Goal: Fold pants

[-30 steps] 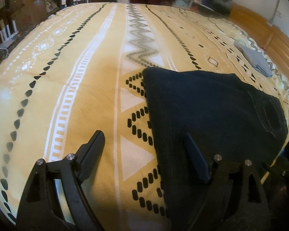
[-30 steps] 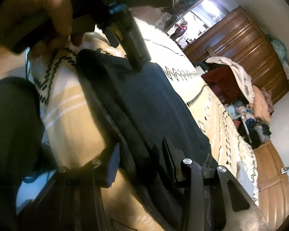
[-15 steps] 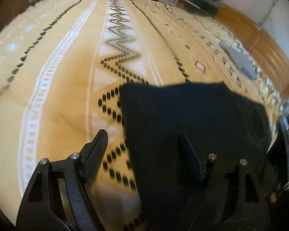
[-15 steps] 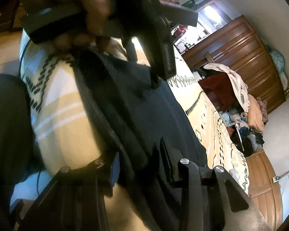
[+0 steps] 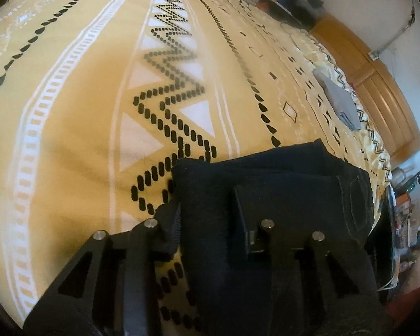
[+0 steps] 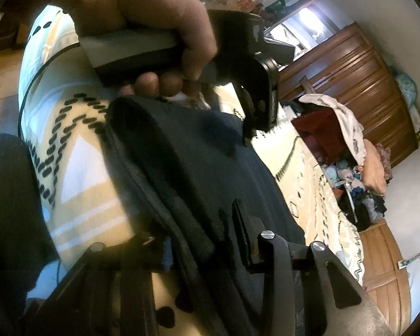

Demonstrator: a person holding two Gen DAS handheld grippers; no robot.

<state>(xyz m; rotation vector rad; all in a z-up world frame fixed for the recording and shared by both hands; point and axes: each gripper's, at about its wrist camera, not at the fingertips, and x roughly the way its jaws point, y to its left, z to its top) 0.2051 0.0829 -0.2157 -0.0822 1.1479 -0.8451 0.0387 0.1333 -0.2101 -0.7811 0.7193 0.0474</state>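
Dark navy pants (image 5: 280, 196) lie folded on a yellow patterned bedspread (image 5: 84, 112) at the near edge of the bed. My left gripper (image 5: 207, 210) is shut on the pants' left edge, with the cloth bunched between its fingers. My right gripper (image 6: 201, 238) is shut on the thick seamed edge of the pants (image 6: 182, 168) in the right wrist view. The hand holding the left gripper (image 6: 246, 64) shows above the pants in that view.
A folded grey garment (image 5: 338, 100) lies far right on the bed by the wooden headboard (image 5: 383, 92). A wooden wardrobe (image 6: 350, 84) and a clothes pile (image 6: 358, 182) stand beyond the bed. The operator's dark-clad leg (image 6: 8, 210) is at the bed edge.
My left gripper has closed from open onto the pants' left edge. My right gripper has tightened on the seamed edge. The near part of the pants is bunched and raised.
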